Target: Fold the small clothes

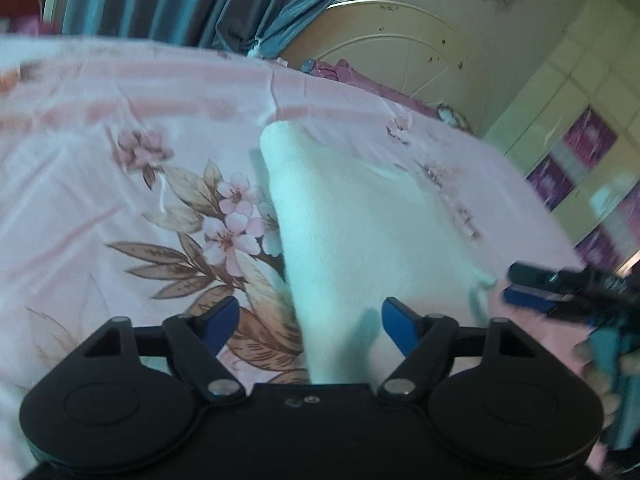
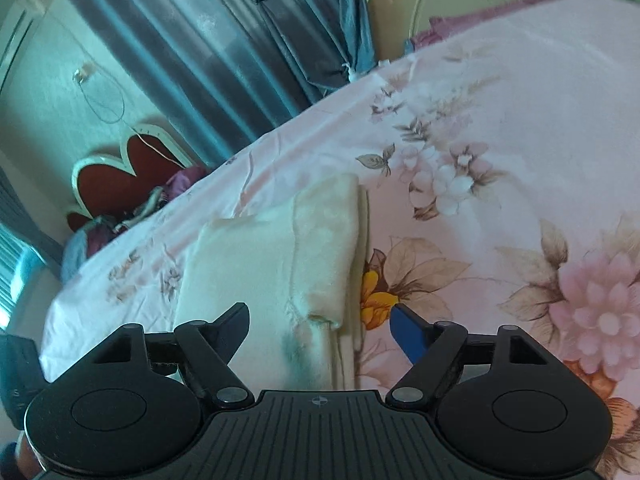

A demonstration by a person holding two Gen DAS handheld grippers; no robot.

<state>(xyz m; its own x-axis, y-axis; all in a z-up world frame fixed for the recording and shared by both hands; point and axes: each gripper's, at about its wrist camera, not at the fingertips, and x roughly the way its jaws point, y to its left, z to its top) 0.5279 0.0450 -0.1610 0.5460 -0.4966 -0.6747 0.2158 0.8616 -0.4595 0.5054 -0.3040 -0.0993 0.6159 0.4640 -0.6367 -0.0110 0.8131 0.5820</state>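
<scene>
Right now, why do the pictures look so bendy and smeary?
Left wrist view: the fisheye lens curves the bedsheet, and the right gripper is smeared. Right wrist view: the curtain bows, and the white cloth looks soft and bluish.

Left gripper [image 1: 310, 322] & right gripper [image 2: 320, 326] both spread wide, holding nothing.

The near end of the folded white fleece cloth [image 1: 344, 240] disappears behind the left gripper's black body; the right gripper [image 1: 532, 286] and its hand are blurred, cut by the frame's right edge
</scene>
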